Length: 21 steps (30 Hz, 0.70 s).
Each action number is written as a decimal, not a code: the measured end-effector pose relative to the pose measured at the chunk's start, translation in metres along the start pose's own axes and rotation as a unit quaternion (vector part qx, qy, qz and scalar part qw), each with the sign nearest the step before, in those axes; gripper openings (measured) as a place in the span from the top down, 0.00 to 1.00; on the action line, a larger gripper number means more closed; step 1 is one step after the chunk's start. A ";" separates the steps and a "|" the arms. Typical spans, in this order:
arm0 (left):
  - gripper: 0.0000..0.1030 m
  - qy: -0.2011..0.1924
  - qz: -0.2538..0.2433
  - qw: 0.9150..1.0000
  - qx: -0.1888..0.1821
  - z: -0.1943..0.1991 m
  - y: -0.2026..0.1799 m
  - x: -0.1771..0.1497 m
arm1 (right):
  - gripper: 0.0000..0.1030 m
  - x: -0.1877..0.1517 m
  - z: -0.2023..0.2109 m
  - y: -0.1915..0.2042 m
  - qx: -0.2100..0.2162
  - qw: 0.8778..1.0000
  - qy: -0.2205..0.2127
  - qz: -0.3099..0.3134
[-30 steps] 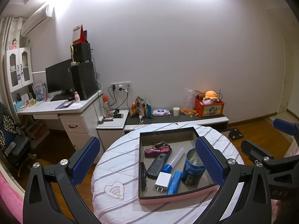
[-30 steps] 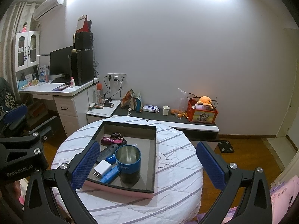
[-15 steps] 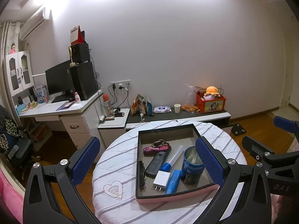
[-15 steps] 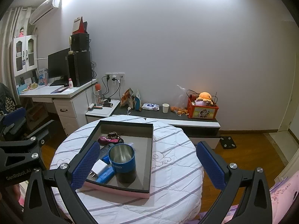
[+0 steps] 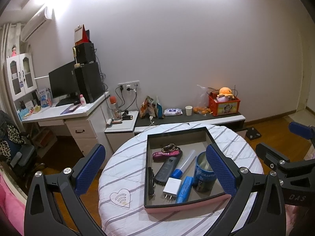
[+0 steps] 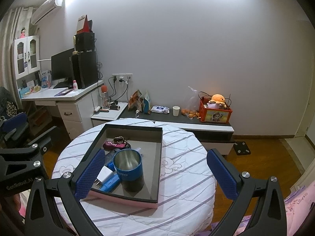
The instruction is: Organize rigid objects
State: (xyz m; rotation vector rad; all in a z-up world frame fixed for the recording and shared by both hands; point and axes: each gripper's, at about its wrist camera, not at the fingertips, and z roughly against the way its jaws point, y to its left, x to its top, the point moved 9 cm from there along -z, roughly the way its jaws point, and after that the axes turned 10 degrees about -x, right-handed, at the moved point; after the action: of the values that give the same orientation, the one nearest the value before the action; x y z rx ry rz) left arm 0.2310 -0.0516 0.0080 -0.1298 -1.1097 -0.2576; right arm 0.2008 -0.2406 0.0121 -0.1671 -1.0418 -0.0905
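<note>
round table under its striped white cloth (image 5: 126,169) carries the black-rimmed pink tray (image 5: 185,206) holding the blue steel-lined cup (image 6: 128,167), which sits ahead-left of my right gripper (image 6: 155,175) and ahead-right of my left gripper (image 5: 157,171), both spread wide and empty, right looking nearer.

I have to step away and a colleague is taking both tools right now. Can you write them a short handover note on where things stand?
Left tool: open, empty, held above the near edge of the round table.
Right tool: open, empty, also above the table.
All the job's things lie in the black tray: blue metal cup upright at the right, white charger, blue marker, black remote, white tube with blue cap, purple case with keys behind it, black comb along the left wall.
Done: nothing gripped or visibly sorted.
Left: probably all the organizing.
</note>
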 end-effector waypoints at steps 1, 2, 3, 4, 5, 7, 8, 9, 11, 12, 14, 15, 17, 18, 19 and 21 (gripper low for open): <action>0.00 0.001 0.000 1.000 0.001 0.000 0.001 -0.001 | 0.00 0.000 -0.001 0.001 0.000 1.000 0.001 0.002; 0.00 0.001 0.001 1.000 0.001 0.000 0.003 -0.001 | 0.00 0.000 -0.001 0.003 0.001 1.000 0.002 0.003; 0.00 0.003 0.001 1.000 0.002 -0.001 0.003 -0.001 | 0.00 0.000 -0.001 0.003 0.001 1.000 0.002 0.004; 0.00 0.003 0.002 1.000 0.004 0.000 0.004 -0.001 | 0.00 0.000 -0.001 0.004 0.001 1.000 0.002 0.005; 0.00 0.003 0.002 1.000 0.005 -0.001 0.005 -0.001 | 0.00 0.001 -0.001 0.005 0.002 1.000 0.002 0.006; 0.00 -0.001 0.006 1.000 0.005 0.001 0.009 0.001 | 0.00 0.002 -0.001 0.007 0.001 1.000 0.001 0.009; 0.00 -0.002 0.008 1.000 0.005 0.002 0.011 0.001 | 0.00 0.004 0.000 0.008 0.001 1.000 -0.001 0.010; 0.00 -0.004 0.008 1.000 0.005 0.002 0.011 0.002 | 0.00 0.005 0.001 0.008 0.001 1.000 -0.002 0.011; 0.00 -0.005 0.009 1.000 0.008 0.002 0.013 0.003 | 0.00 0.009 0.002 0.011 0.002 1.000 -0.006 0.012; 0.00 -0.006 0.009 1.000 0.008 0.003 0.014 0.003 | 0.00 0.010 0.002 0.012 0.003 1.000 -0.008 0.013; 0.00 -0.007 0.010 1.000 0.009 0.003 0.017 0.003 | 0.00 0.012 0.003 0.015 0.005 1.000 -0.012 0.015; 0.00 -0.007 0.011 1.000 0.011 0.002 0.018 0.003 | 0.00 0.012 0.004 0.017 0.006 1.000 -0.013 0.015; 0.00 -0.007 0.010 1.000 0.012 0.001 0.020 0.003 | 0.00 0.013 0.003 0.020 0.007 1.000 -0.012 0.018; 0.00 -0.007 0.010 1.000 0.013 0.001 0.020 0.003 | 0.00 0.013 0.003 0.022 0.007 1.000 -0.013 0.019; 0.00 -0.008 0.010 1.000 0.014 0.001 0.022 0.002 | 0.00 0.013 0.003 0.023 0.007 1.000 -0.012 0.021; 0.00 -0.009 0.011 1.000 0.015 0.002 0.024 0.002 | 0.00 0.012 0.002 0.026 0.008 1.000 -0.010 0.023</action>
State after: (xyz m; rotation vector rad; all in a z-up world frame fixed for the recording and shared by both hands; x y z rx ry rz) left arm 0.2366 -0.0288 0.0111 -0.1183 -1.1293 -0.2199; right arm 0.2090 -0.2149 0.0215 -0.1784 -1.0584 -0.0394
